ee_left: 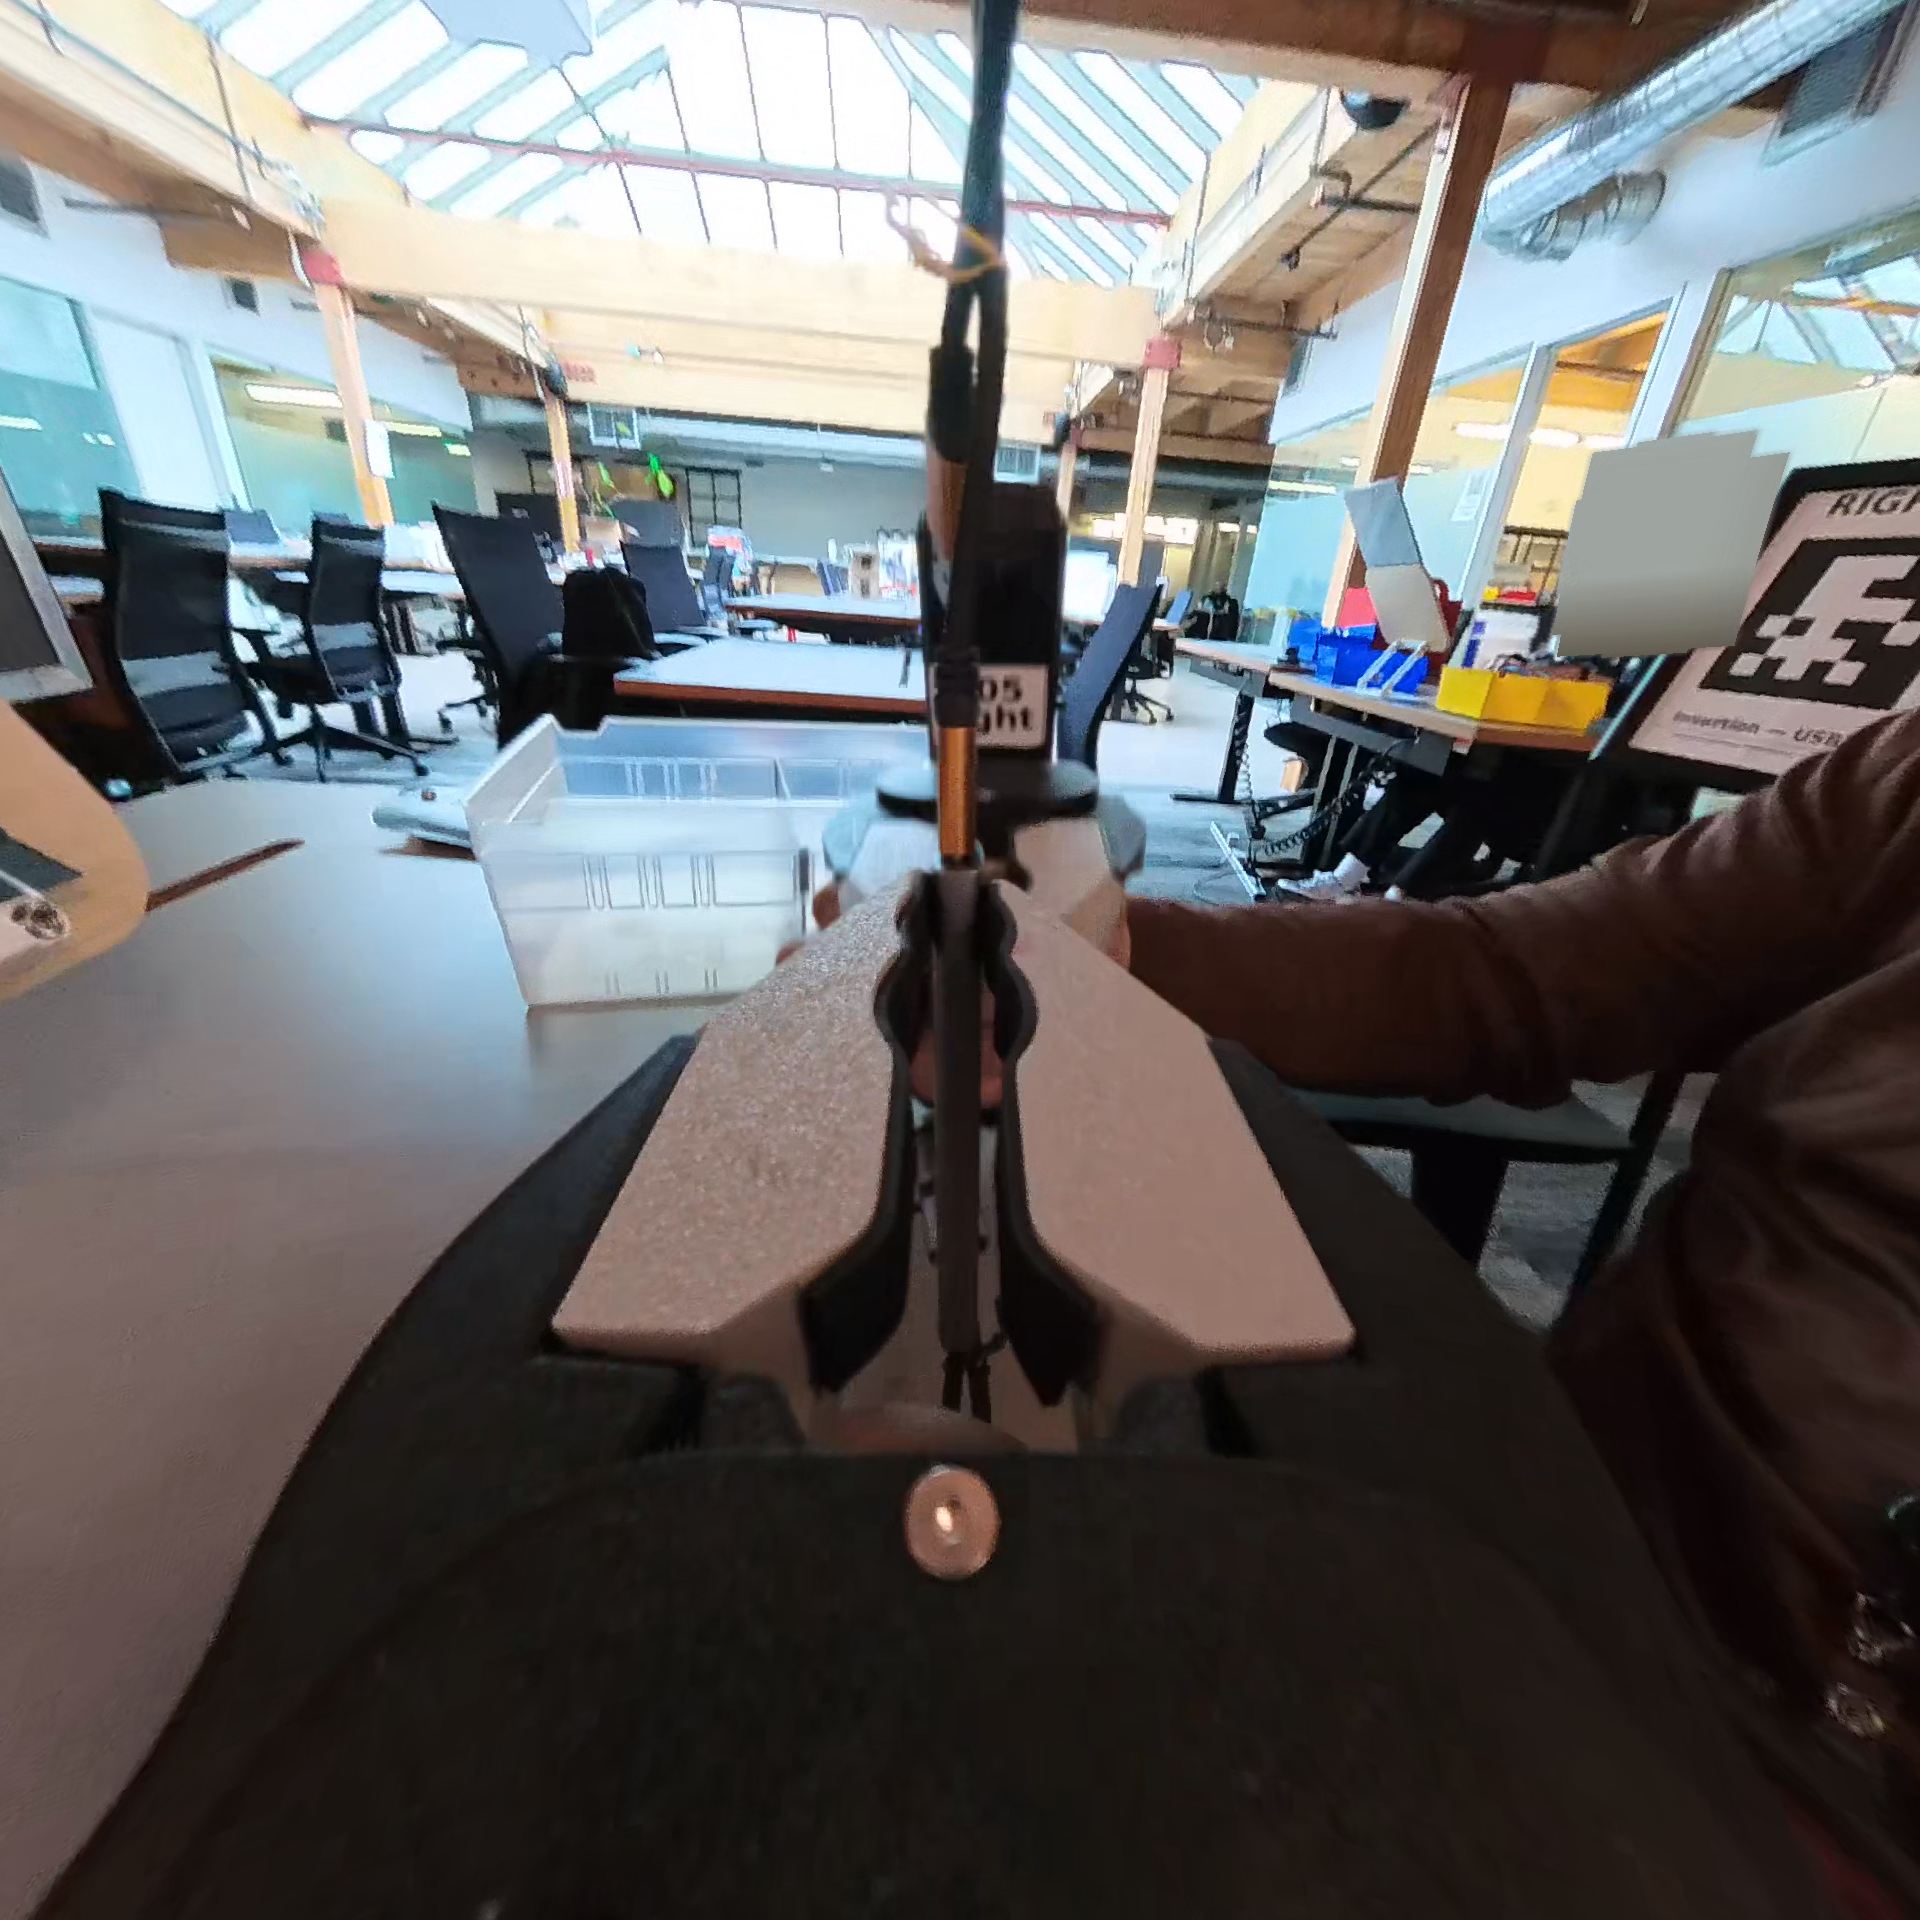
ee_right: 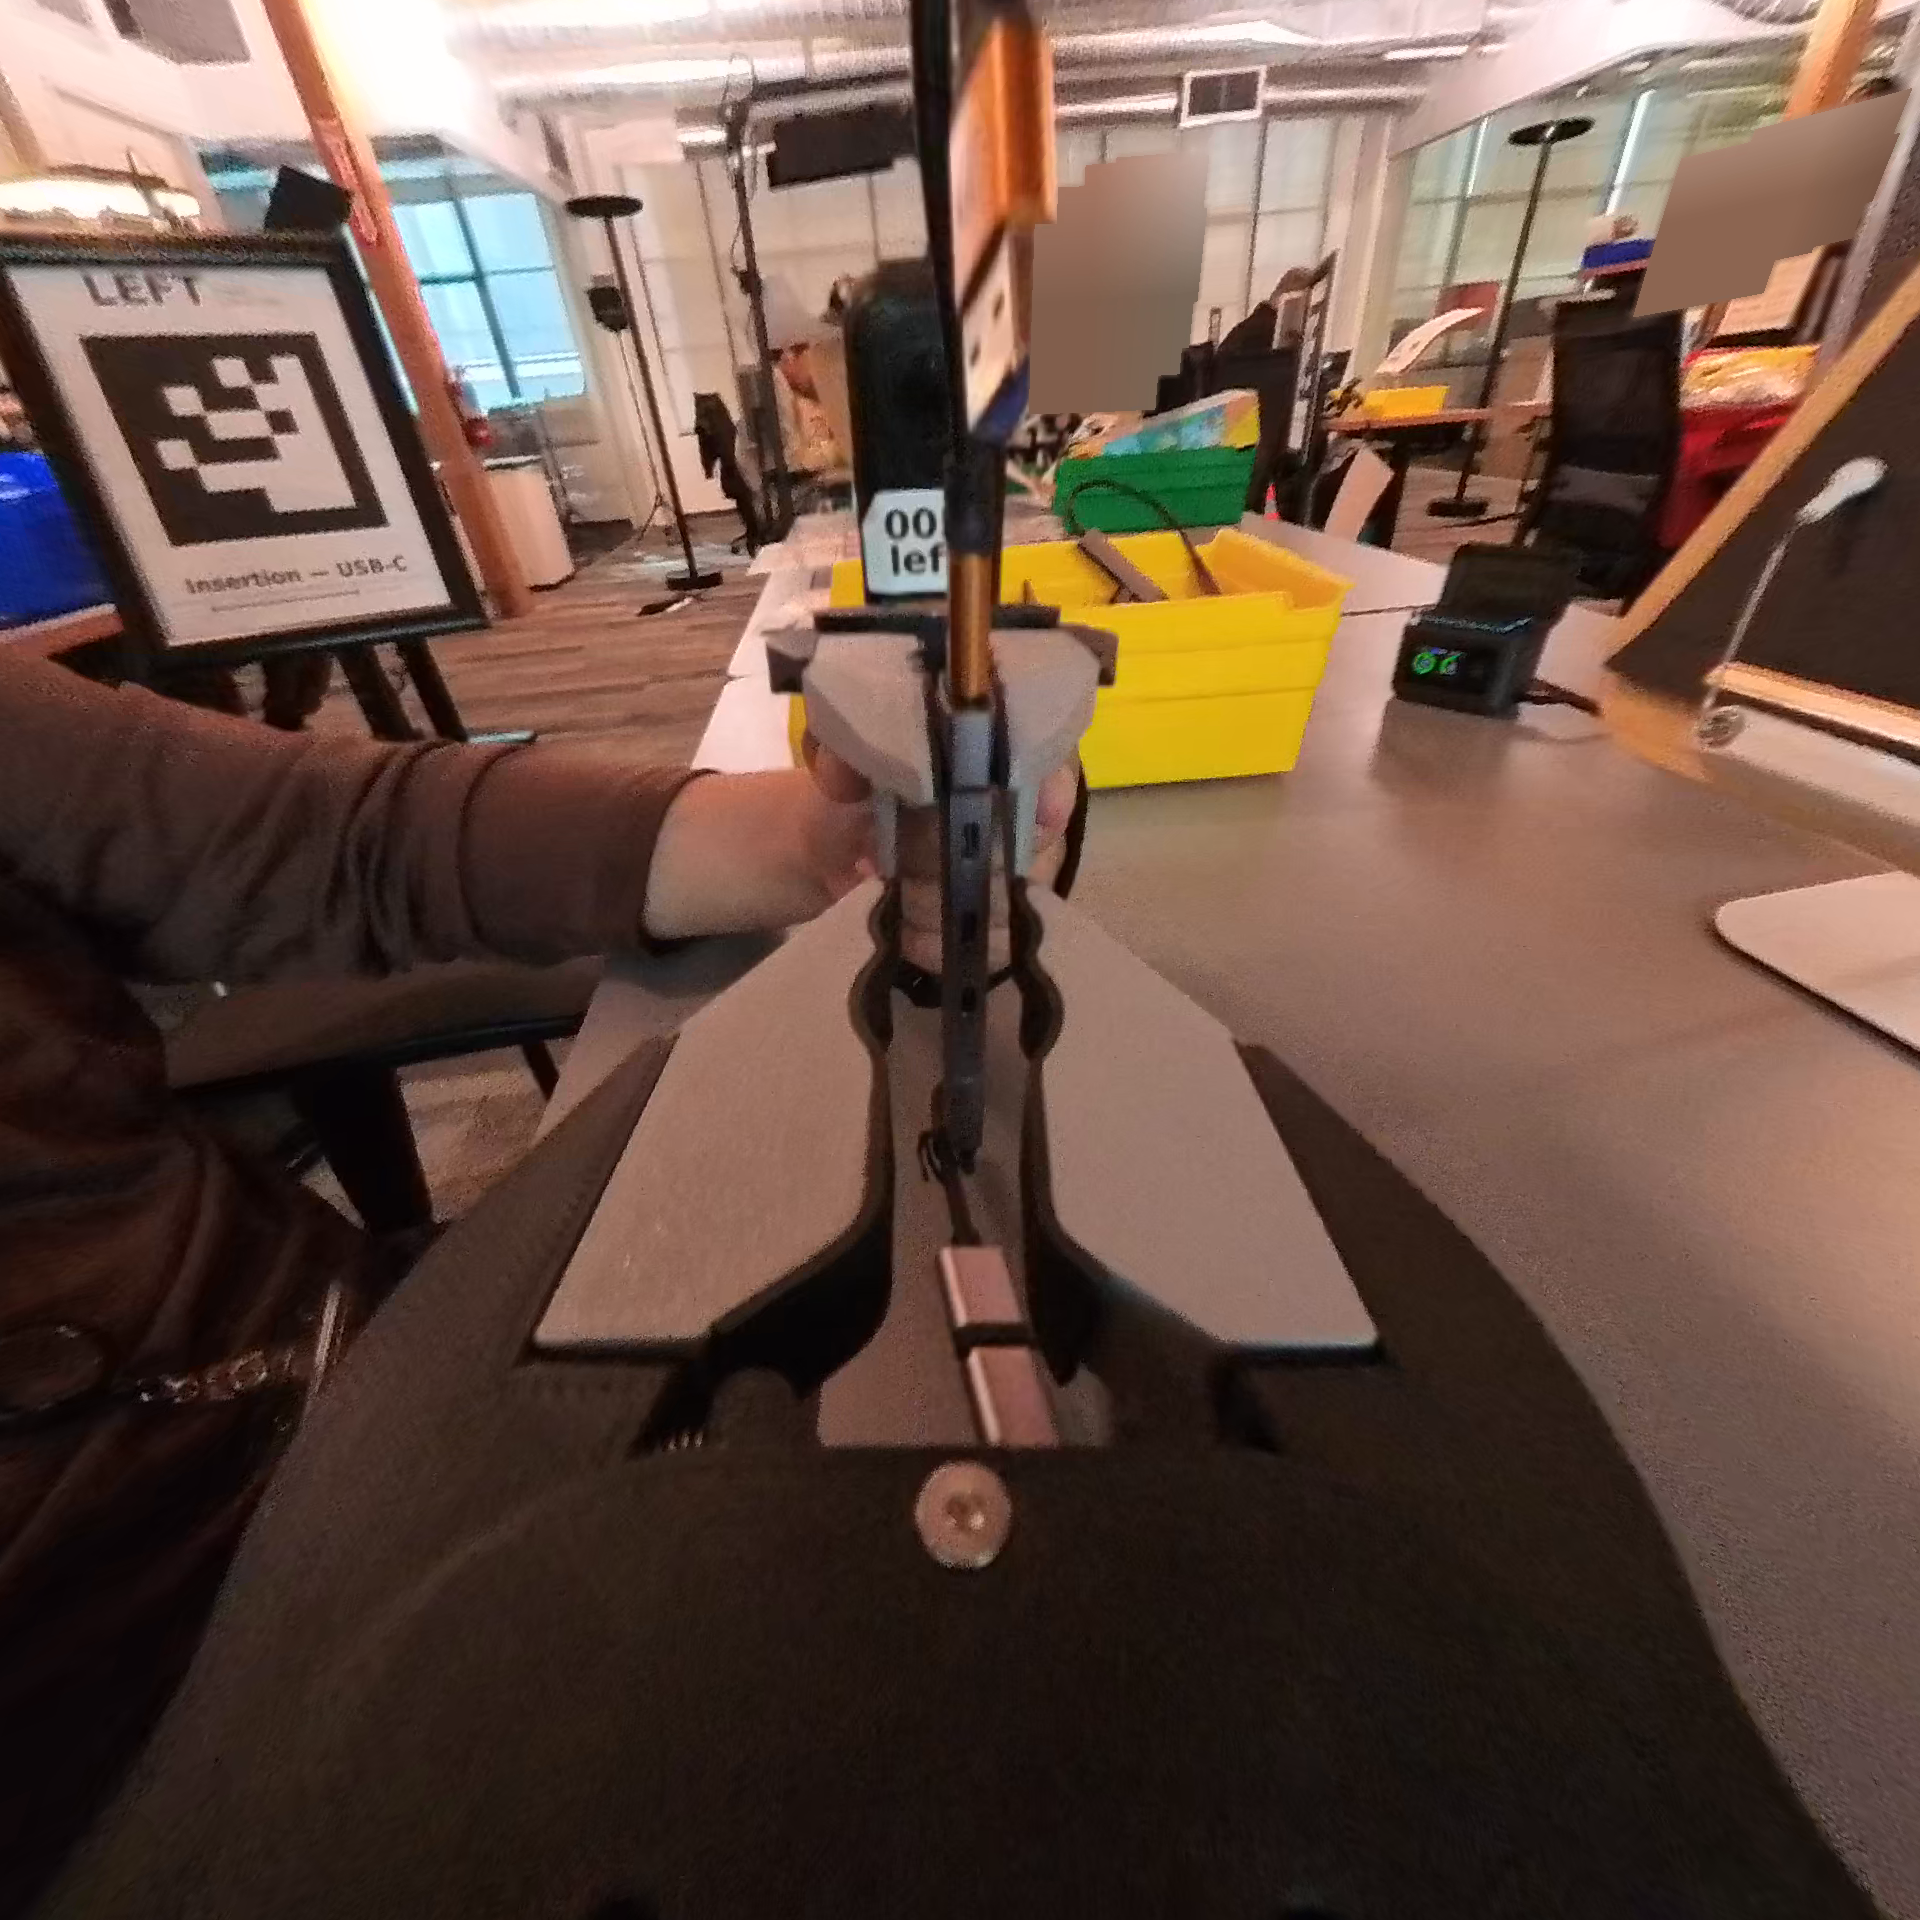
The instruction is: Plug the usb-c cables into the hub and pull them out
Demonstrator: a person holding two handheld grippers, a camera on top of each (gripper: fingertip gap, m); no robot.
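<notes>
My right gripper (ee_right: 961, 914) is shut on a slim grey hub (ee_right: 968, 997), seen edge-on with its ports showing. The hub's short lead ends in a silver connector (ee_right: 987, 1320) lying between my fingers. My left gripper (ee_left: 956, 899) is shut at the grey plug of a black usb-c cable (ee_left: 977, 312) with an orange-gold collar (ee_left: 956, 790). The plug meets the hub's far end (ee_right: 966, 743), and the cable rises straight up out of view. The two grippers face each other and almost touch. The left gripper (ee_right: 961, 790) also shows in the right wrist view, and the right one (ee_left: 987, 831) in the left wrist view.
A clear plastic bin (ee_left: 644, 883) stands on the grey table (ee_left: 208, 1143). A yellow bin (ee_right: 1195, 665) holds more cables. Framed marker signs (ee_right: 239, 436) stand on easels at the sides. A monitor foot (ee_right: 1829, 956) and a small black device (ee_right: 1475, 644) are on the right. My left and right fingertips are right by each other.
</notes>
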